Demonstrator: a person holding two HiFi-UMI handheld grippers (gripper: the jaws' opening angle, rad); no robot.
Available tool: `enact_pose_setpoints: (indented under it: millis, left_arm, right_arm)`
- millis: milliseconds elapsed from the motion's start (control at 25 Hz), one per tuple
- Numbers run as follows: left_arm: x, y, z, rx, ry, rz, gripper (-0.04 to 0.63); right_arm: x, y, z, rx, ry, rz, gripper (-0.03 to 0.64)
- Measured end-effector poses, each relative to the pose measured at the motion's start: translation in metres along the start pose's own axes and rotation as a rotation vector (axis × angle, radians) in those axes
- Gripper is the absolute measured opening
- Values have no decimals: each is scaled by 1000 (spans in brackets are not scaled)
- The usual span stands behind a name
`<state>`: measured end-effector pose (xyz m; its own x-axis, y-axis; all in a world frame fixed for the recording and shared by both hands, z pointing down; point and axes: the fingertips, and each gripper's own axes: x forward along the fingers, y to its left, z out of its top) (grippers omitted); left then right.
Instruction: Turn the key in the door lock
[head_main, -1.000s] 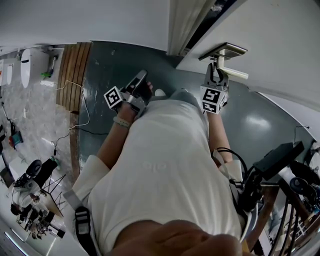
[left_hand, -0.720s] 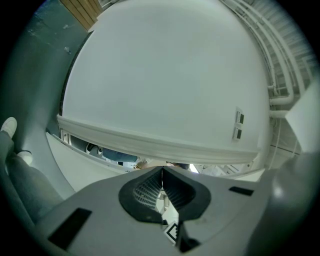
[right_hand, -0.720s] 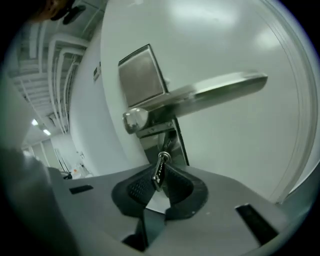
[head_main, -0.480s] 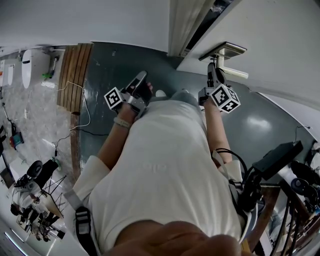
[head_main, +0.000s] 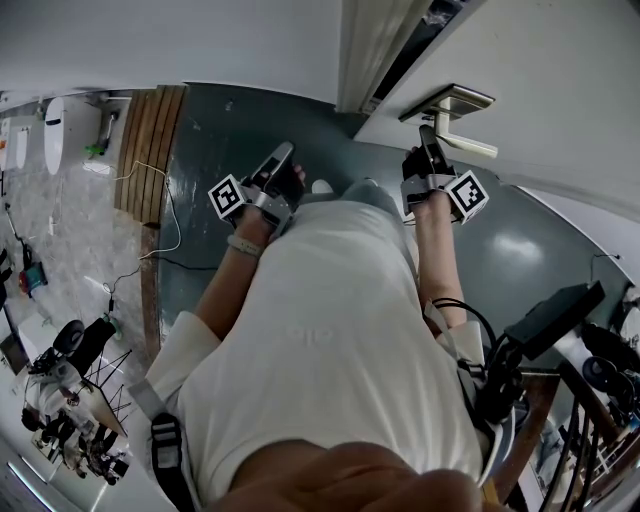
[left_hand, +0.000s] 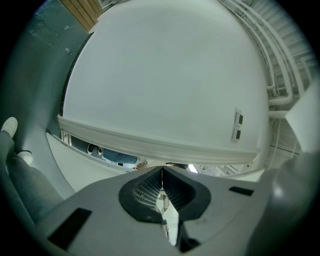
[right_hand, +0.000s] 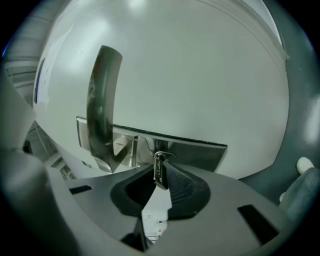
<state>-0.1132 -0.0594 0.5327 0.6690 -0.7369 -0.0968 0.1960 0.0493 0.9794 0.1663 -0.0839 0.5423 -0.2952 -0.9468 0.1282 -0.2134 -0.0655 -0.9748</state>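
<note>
A plain white door (right_hand: 200, 75) is faced squarely by the right gripper (right_hand: 158, 181). Above and left of its jaws a curved brushed-metal lever handle (right_hand: 100, 100) is seen, mounted on a long steel lock plate (right_hand: 200, 149) directly ahead. The left gripper (left_hand: 161, 175), jaws pressed together on nothing, is held well off to the left, aimed at a bare white surface. A small flat silver key (right_hand: 160, 169) is seated in the plate's keyhole straight ahead of the right jaws, its shank lying along the tool's pointing line. Its bow is pinched between the pad tips, though the jaws have just been easing open slightly. The turn is judged to call for a roll about that shared axis, by the right hand alone.
</note>
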Motion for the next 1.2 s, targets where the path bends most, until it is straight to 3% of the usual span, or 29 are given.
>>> enact_pose_setpoints:
  millis: [160,360,760,960,1040,1200]
  left_arm:
    - [0,0,0,-2,-1,1,8]
    - [1,0,-1,-4,4,0,8]
    - [4,-5,-12,51,34,-12,8]
    - [5,-22,-19,125,66,-34,8]
    - [6,-30,-45,170,82,-48,8]
    - [10,-56,-147,249,100,-73,8]
  right_arm:
    - [1,0,-1,94,2,27,62]
    - [4,4,-6,52,42,55,83]
    - [-18,1,-20,184,109,64,100]
    - [-23,33,-58,127,249,182,98]
    - [-39,46,-62,88,295,232,98]
    - [-111,80,-34,48,353,321,98]
